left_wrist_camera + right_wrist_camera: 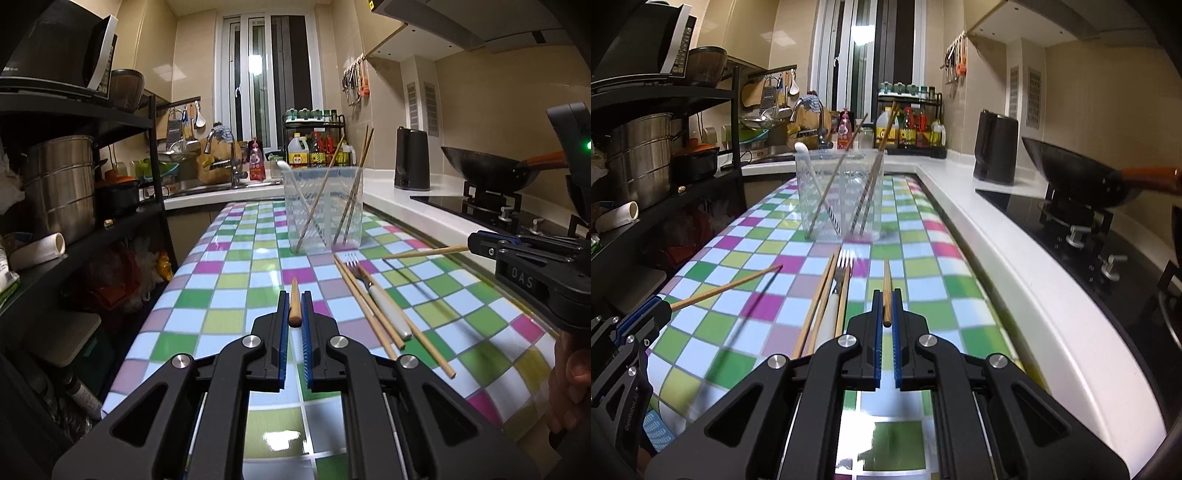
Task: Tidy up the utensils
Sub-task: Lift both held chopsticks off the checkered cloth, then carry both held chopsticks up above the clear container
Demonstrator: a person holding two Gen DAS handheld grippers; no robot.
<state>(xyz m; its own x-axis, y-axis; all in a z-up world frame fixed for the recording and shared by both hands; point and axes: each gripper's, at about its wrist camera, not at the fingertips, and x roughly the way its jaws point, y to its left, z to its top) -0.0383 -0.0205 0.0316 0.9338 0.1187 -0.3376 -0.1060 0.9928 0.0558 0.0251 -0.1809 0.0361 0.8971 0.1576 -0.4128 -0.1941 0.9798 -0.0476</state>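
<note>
Left gripper (295, 301) clenched a thin wooden chopstick (294, 302); right gripper (887, 301) clenched another wooden chopstick (887, 291). At twelve o'clock stood the clear plastic utensil holder (842, 195); loose chopsticks (820, 306) and a white-handled fork (839, 280) lay on the checkered tablecloth (923, 266).

fork (373, 291) between chopsticks (364, 301) on table (229, 258), before container (323, 208).

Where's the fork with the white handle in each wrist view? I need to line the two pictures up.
Left wrist view: the fork lies right of centre on the checked tablecloth, among loose chopsticks, tines toward the clear container.
Right wrist view: the fork lies just left of centre, its handle partly hidden behind the right hand-held gripper.
Shared landmark: the clear container beyond the tines.
</note>
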